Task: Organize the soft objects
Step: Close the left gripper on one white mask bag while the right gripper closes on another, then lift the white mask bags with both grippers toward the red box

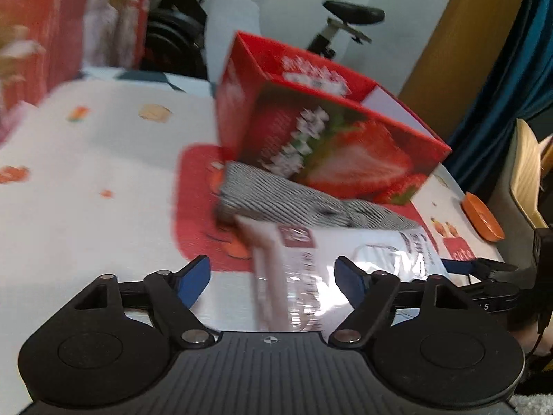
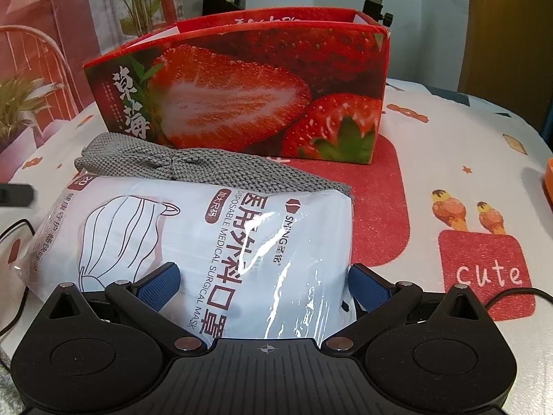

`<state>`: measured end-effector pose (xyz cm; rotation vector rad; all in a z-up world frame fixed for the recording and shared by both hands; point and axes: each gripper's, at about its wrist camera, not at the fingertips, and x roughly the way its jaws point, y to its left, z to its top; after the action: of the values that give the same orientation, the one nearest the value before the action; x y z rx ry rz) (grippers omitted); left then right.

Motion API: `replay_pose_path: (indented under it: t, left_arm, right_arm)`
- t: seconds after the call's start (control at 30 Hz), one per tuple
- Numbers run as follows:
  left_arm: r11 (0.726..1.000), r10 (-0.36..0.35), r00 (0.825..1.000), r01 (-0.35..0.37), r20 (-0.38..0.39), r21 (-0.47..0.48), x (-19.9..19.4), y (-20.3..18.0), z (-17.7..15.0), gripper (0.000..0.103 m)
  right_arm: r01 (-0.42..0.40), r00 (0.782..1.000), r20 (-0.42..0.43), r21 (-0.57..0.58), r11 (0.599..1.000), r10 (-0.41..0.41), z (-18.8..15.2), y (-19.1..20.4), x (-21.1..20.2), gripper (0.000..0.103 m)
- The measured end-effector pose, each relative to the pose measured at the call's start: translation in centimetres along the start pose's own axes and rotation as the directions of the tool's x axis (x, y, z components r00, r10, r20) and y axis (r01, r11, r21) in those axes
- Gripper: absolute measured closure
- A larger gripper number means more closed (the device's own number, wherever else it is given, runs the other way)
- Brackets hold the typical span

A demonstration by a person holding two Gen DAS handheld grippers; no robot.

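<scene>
A clear pack of surgical masks (image 2: 214, 228) lies on the table on top of a grey knitted cloth (image 2: 193, 166), in front of an open red strawberry box (image 2: 249, 97). My right gripper (image 2: 262, 285) is open, its blue pads on either side of the pack's near end. The left wrist view is blurred. It shows the pack (image 1: 311, 269), the grey cloth (image 1: 276, 197) and the box (image 1: 325, 117). My left gripper (image 1: 273, 280) is open, with the pack's end between its fingers. My right gripper's tips (image 1: 477, 269) show at the right.
The table has a white cloth with red cartoon patches (image 2: 484, 269). An orange dish (image 1: 482, 216) sits at the table's right edge. An exercise bike (image 1: 342, 24) and a wooden panel stand behind the box. A black cable (image 2: 13, 231) lies at the left.
</scene>
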<state>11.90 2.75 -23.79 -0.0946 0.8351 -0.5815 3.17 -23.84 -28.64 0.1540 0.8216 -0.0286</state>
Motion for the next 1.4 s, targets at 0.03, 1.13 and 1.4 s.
replay_pose_path:
  t: [0.03, 1.13, 1.4]
  left_arm:
    - [1.000, -0.005, 1.000, 0.005, -0.007, 0.000, 0.6, -0.2, -0.2, 0.028]
    - [0.996, 0.052, 0.998, -0.054, -0.022, -0.075, 3.1, -0.9, -2.2, 0.048]
    - [0.996, 0.060, 0.998, -0.060, -0.011, -0.062, 3.1, -1.1, -2.4, 0.047]
  right_arm:
    - [-0.003, 1.000, 0.001, 0.000, 1.000, 0.003, 0.0, 0.0, 0.0, 0.000]
    - [-0.116, 0.992, -0.049, 0.036, 0.993, 0.118, 2.0, -2.5, -0.2, 0.015]
    - [-0.053, 0.998, -0.017, 0.013, 0.999, 0.053, 2.5, -3.2, -1.2, 0.019]
